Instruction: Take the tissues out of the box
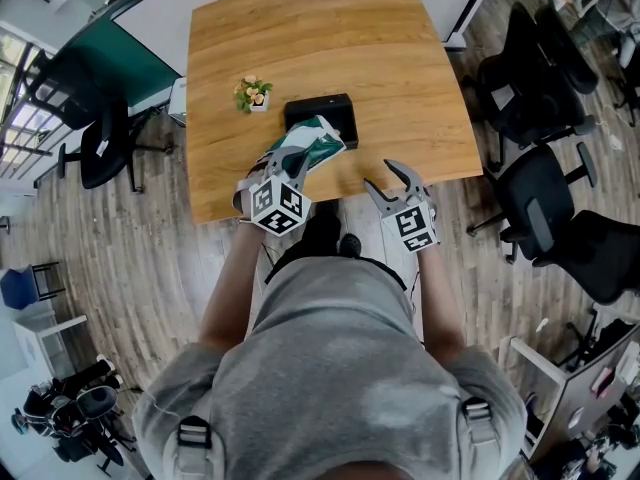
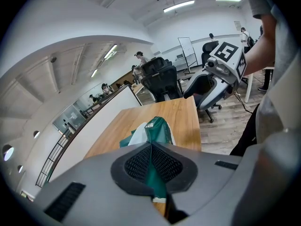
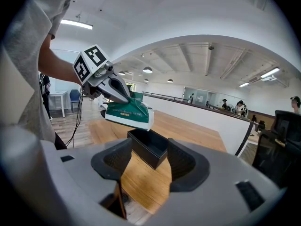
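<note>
A green and white tissue pack (image 1: 312, 145) hangs in the air just in front of the black box (image 1: 322, 115), which stands open and looks empty on the wooden table (image 1: 330, 38). My left gripper (image 1: 288, 168) is shut on the pack's near end; in the left gripper view the green wrapper (image 2: 157, 140) is pinched between the pads. In the right gripper view the pack (image 3: 128, 111) hovers above the box (image 3: 149, 147). My right gripper (image 1: 398, 182) is open near the table's front edge, with nothing between its jaws.
A small potted flower (image 1: 253, 93) stands left of the box. Black office chairs (image 1: 540, 118) stand to the right of the table and another chair (image 1: 100, 148) to the left. A person's torso fills the lower head view.
</note>
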`<state>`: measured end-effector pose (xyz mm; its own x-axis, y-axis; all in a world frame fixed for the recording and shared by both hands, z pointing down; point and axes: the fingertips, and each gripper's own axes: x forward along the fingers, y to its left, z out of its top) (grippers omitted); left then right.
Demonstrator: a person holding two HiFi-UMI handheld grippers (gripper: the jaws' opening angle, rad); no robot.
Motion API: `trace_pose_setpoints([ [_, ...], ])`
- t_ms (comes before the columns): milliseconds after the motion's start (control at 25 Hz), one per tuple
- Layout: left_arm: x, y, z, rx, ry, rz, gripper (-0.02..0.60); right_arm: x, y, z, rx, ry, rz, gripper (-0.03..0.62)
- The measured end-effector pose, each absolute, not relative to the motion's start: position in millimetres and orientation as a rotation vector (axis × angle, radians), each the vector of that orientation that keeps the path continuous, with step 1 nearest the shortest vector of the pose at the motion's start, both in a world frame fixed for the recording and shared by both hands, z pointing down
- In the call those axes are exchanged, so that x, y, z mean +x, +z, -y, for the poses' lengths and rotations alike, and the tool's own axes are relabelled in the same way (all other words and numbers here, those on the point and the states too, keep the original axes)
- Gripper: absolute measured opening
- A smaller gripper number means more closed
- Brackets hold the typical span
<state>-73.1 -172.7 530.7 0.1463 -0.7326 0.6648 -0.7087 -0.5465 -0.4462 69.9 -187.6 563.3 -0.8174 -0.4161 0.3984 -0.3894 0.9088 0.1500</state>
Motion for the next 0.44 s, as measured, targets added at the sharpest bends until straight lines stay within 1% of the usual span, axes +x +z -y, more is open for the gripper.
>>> trace_pose_setpoints([
  [440, -69.0, 535.4, 163.7, -2.364, -1.415, -1.448, 0.018, 78.7, 567.2, 177.0, 0.591, -0.082, 2.625, 0.23],
])
